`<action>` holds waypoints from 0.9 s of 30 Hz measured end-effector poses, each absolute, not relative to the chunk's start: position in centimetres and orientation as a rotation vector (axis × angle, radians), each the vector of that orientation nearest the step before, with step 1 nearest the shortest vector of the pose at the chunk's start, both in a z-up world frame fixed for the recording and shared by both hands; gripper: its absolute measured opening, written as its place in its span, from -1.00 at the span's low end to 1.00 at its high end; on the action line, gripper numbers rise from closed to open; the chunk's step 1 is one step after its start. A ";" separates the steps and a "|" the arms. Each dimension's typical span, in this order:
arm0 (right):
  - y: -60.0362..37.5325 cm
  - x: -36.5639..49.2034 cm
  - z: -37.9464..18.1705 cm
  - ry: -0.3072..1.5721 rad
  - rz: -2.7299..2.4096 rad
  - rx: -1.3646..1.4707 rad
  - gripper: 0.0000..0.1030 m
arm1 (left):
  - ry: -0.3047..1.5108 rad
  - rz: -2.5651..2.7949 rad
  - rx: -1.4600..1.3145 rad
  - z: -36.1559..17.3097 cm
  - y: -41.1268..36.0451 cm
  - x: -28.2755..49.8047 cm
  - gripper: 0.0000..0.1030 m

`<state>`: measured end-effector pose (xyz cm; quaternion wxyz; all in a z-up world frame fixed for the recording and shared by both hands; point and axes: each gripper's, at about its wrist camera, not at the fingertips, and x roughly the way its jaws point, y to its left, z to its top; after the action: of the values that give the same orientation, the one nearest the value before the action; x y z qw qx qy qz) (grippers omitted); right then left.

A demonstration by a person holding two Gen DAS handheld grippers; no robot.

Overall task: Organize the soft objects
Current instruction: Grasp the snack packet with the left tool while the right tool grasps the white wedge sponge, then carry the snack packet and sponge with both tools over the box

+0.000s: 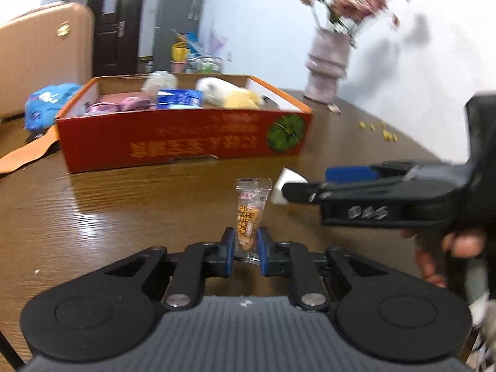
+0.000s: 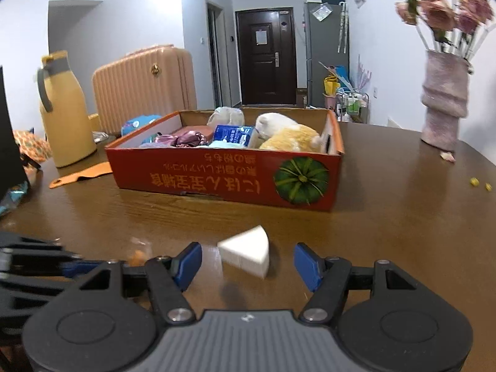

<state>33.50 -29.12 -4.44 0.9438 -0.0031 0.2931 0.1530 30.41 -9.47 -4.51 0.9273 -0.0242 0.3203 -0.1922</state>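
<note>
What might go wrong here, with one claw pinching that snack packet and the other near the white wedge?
The left gripper pinches the snack packet only near its bottom end, so it may slip or swing. The right gripper is open around the white sponge wedge; the two grippers sit close together and might bump.
</note>
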 end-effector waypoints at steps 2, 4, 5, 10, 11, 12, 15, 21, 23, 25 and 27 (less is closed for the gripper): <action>-28.3 34.8 -4.8 0.614 0.307 -0.018 0.22 | 0.655 -0.369 -0.079 -4.2 -8.6 30.8 -0.70; -27.9 35.6 -5.3 0.621 0.313 -0.016 0.09 | 0.651 -0.351 -0.082 -4.0 -7.9 31.0 -0.70; -27.8 35.8 -5.5 0.623 0.314 -0.010 -0.21 | 0.652 -0.345 -0.083 -4.0 -7.8 31.1 -0.70; -27.9 35.8 -5.7 0.623 0.317 0.001 -0.32 | 0.664 -0.342 -0.074 -4.1 -7.6 31.1 -0.70; -28.0 35.7 -5.6 0.622 0.318 0.000 -0.32 | 0.664 -0.343 -0.072 -4.0 -7.8 31.1 -0.70; -28.0 35.4 -5.5 0.620 0.319 -0.002 -0.33 | 0.660 -0.341 -0.066 -3.8 -8.0 30.9 -0.70; -28.5 34.2 -4.8 0.601 0.330 0.005 -0.33 | 0.640 -0.352 -0.058 -3.1 -8.4 30.0 -0.70; -30.3 30.2 -2.9 0.547 0.340 0.053 -0.33 | 0.597 -0.377 -0.038 -0.9 -9.7 27.3 -0.70; -30.9 28.9 -2.3 0.529 0.340 0.064 -0.33 | 0.584 -0.383 -0.035 -0.3 -10.2 26.3 -0.70; -31.4 27.7 -1.8 0.515 0.340 0.067 -0.33 | 0.571 -0.394 -0.038 0.1 -10.7 25.3 -0.70; -32.1 26.4 -1.2 0.500 0.334 0.065 -0.33 | 0.561 -0.403 -0.046 0.5 -11.1 24.4 -0.70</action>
<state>26.41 -32.06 -1.22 0.9546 0.0320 0.2463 0.1647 24.37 -11.12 0.51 0.9406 -0.0225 0.2751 -0.1976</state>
